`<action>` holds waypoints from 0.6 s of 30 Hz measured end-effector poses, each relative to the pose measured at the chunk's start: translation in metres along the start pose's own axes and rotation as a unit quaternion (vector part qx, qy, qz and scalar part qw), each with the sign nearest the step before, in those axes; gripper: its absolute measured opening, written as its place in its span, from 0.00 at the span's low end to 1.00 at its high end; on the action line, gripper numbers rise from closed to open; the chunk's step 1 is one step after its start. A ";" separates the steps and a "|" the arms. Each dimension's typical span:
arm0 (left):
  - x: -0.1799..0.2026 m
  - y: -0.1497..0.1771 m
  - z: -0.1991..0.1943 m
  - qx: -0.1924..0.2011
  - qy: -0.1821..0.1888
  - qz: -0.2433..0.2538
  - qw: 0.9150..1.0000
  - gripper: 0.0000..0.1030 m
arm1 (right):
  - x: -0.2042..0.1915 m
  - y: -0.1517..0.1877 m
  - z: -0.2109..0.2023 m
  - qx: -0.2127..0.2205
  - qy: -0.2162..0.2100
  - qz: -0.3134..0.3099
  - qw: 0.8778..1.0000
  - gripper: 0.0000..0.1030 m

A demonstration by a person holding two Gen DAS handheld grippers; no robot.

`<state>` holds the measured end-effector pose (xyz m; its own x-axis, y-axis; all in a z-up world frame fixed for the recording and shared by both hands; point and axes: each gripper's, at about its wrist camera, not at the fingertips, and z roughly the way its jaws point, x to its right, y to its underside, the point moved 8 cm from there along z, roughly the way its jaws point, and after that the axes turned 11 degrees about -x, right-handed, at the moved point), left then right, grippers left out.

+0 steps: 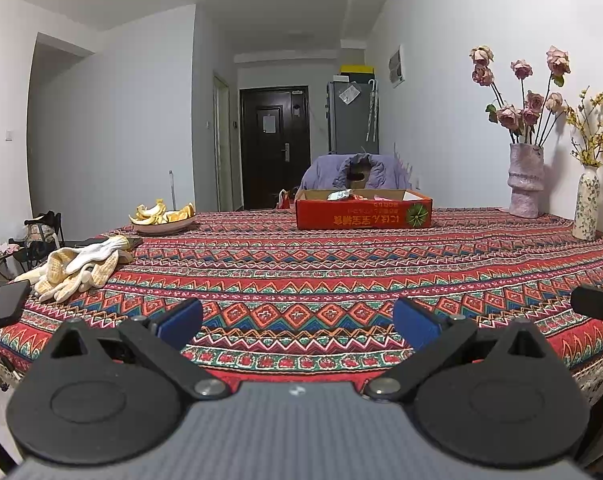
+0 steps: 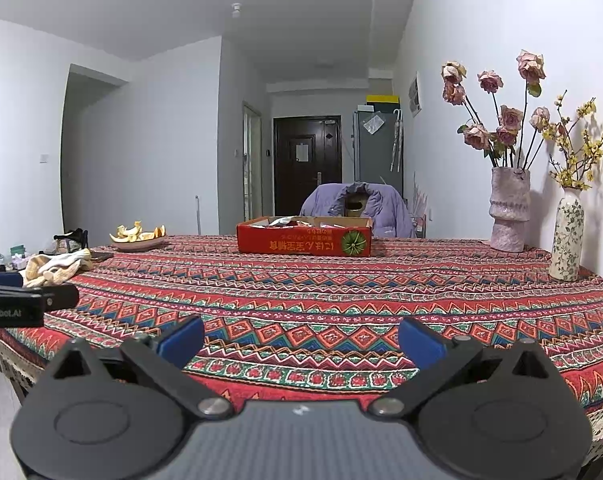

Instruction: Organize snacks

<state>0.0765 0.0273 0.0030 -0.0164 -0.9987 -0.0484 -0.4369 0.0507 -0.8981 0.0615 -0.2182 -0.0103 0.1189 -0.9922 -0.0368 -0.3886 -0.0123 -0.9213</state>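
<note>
Left gripper (image 1: 297, 320): fingers spread, empty.
Right gripper (image 2: 301, 338): fingers spread, empty.
Red box (image 1: 363, 213): far on surface (image 1: 301, 272), wrappers inside.

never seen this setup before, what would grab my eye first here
The bold red zigzag-patterned tablecloth fills the whole table. A shallow red cardboard box holding wrappers sits at the far middle, and dried pink roses in a lumpy pink vase stand by the right wall. On the left lie a plate of citrus peels and knitted gloves, while both grippers, left and right, are open and empty.
</note>
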 end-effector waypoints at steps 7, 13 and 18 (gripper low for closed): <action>-0.001 -0.001 0.000 -0.003 0.004 -0.004 1.000 1.00 | 0.001 0.000 -0.001 0.002 0.003 0.003 1.000 1.00; 0.000 -0.001 -0.001 0.002 0.002 -0.003 1.000 1.00 | 0.000 0.000 0.000 0.001 0.001 0.000 1.000 1.00; 0.000 0.000 -0.002 0.007 -0.001 -0.002 1.000 1.00 | -0.001 0.000 0.000 0.001 0.001 0.000 1.000 1.00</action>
<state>0.0750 0.0271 0.0040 -0.0122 -0.9988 -0.0465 -0.4246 0.0472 -0.9041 0.0619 -0.2176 -0.0103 0.1168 -0.9925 -0.0359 -0.3860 -0.0120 -0.9224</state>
